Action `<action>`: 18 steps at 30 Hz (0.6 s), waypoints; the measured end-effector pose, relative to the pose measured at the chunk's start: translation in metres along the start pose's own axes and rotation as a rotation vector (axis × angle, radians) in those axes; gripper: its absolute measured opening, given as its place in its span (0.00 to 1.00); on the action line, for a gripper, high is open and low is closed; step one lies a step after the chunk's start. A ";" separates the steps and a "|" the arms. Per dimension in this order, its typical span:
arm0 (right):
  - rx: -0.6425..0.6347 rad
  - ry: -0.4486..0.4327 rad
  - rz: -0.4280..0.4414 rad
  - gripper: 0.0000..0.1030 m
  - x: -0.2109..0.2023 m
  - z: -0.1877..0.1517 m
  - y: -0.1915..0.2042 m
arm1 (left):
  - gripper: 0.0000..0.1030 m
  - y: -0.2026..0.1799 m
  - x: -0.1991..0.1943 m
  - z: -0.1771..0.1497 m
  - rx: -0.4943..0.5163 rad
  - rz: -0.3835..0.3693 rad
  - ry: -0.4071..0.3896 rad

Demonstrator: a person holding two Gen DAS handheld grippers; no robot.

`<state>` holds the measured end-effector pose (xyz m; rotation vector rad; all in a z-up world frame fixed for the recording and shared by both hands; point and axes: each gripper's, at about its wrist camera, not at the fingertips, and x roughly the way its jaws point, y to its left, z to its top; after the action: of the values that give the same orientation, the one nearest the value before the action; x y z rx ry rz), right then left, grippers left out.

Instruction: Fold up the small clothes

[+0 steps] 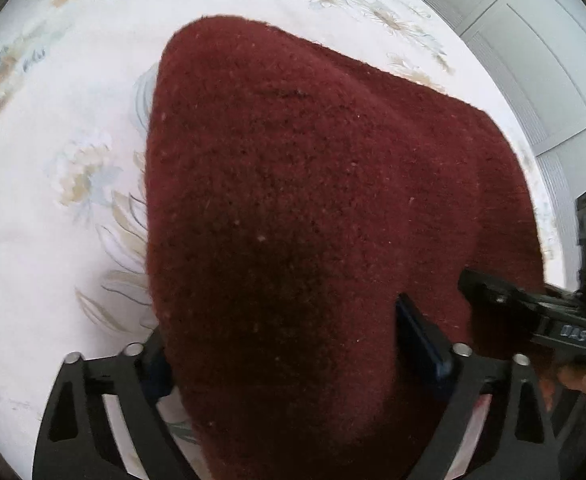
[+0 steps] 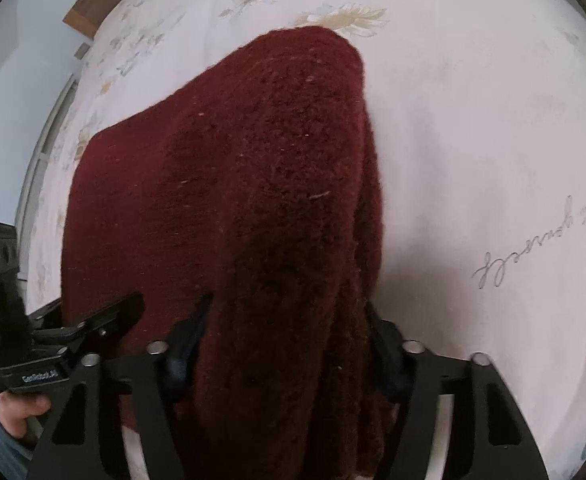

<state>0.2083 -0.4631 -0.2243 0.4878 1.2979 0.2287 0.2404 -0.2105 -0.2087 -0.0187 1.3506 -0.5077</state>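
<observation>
- Lying between the fingers of my left gripper [image 1: 289,344] and right gripper [image 2: 283,344], the dark red knitted garment [image 1: 313,184] spreads ahead over the flowered bedsheet [image 1: 53,120].
- I cannot tell whether either gripper pinches it yet.
- It looks soft, thick and floppy.
- I would hold its near edge.

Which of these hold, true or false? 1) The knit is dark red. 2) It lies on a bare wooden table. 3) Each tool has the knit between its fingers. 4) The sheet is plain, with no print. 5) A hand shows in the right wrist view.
1) True: the knit is dark red.
2) False: it lies on a white sheet; only a strip of wood shows at the sheet's far edge.
3) True: the left tool and the right tool each have the knit between their fingers.
4) False: the sheet bears pale flowers and cursive writing.
5) True: a hand grips the other tool's handle at lower left.
</observation>
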 end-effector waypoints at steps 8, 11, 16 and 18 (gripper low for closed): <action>-0.049 -0.060 -0.021 0.37 -0.029 -0.007 0.025 | 0.49 -0.006 -0.027 -0.001 0.055 -0.021 -0.037; -0.094 -0.095 -0.022 0.36 -0.049 -0.010 0.048 | 0.46 0.002 -0.058 -0.005 0.077 -0.066 -0.070; -0.170 -0.137 0.025 0.36 -0.071 -0.015 0.104 | 0.45 0.028 -0.115 -0.009 0.106 -0.050 -0.148; -0.194 -0.138 0.046 0.37 -0.068 -0.016 0.127 | 0.46 0.045 -0.134 -0.013 0.101 -0.032 -0.172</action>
<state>0.1889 -0.3772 -0.1085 0.3614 1.1180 0.3500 0.2260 -0.1187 -0.1018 -0.0011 1.1570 -0.5876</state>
